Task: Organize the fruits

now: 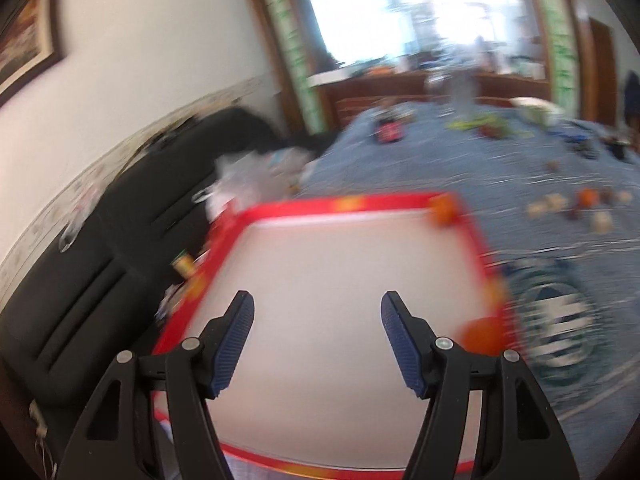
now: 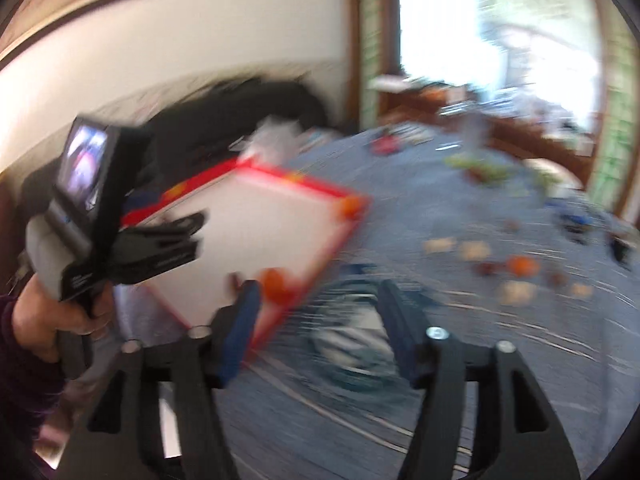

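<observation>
Both the left gripper [image 1: 317, 300] and right gripper [image 2: 318, 292] are empty, jaws apart; steer right toward the orange [image 2: 522, 266] at two o'clock

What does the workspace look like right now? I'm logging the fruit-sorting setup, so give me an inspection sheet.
Surface: blue patterned cloth over the table.
Job's things: red-rimmed white tray holding two orange fruits, one at the far right corner, one at the near right edge; another orange fruit lies loose on the cloth among pale and dark small pieces.
Clutter: blurred small items at the far end of the table; not identifiable.
Grippers: left tool open over the tray, empty; right tool open, empty.
Cables: nothing seen.
Surroundings: black sofa, framed picture, bright window.
</observation>
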Demonstrator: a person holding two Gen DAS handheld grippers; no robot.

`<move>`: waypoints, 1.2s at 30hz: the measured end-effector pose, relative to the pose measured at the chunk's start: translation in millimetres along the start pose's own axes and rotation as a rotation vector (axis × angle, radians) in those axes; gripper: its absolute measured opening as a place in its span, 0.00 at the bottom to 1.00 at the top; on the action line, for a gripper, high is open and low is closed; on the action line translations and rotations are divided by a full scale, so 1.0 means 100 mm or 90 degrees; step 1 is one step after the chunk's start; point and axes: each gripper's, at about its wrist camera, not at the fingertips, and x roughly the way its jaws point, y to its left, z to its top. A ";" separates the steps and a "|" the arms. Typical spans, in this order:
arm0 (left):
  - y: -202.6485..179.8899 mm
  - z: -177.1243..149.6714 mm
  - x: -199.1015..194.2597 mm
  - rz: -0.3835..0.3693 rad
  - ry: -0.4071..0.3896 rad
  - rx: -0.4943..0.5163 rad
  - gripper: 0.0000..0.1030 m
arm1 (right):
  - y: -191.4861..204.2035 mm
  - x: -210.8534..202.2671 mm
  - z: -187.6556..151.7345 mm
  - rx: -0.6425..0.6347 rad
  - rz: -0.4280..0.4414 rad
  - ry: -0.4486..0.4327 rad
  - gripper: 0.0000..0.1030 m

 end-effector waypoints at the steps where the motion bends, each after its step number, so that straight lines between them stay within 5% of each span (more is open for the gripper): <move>1: -0.16 0.08 -0.10 -0.026 -0.012 0.015 0.64 | -0.22 -0.16 -0.05 0.025 -0.035 -0.009 0.65; 7: -0.96 0.45 -0.71 -0.181 -0.075 0.065 0.72 | -1.06 -0.84 -0.29 0.146 -0.162 -0.051 0.65; 13: -1.43 0.67 -1.38 -0.287 -0.126 0.088 0.79 | -1.66 -1.53 -0.40 0.217 -0.248 -0.125 0.65; 27: -2.11 0.78 -2.51 -0.412 -0.257 0.174 0.90 | -2.13 -2.68 -0.76 0.265 -0.378 -0.244 0.74; 32: -2.20 0.69 -2.56 -0.418 -0.306 0.213 0.99 | -2.19 -2.94 -0.80 0.298 -0.388 -0.295 0.80; 36: -2.19 0.75 -2.34 -0.398 -0.290 0.208 0.99 | -2.24 -2.86 -0.77 0.315 -0.375 -0.302 0.82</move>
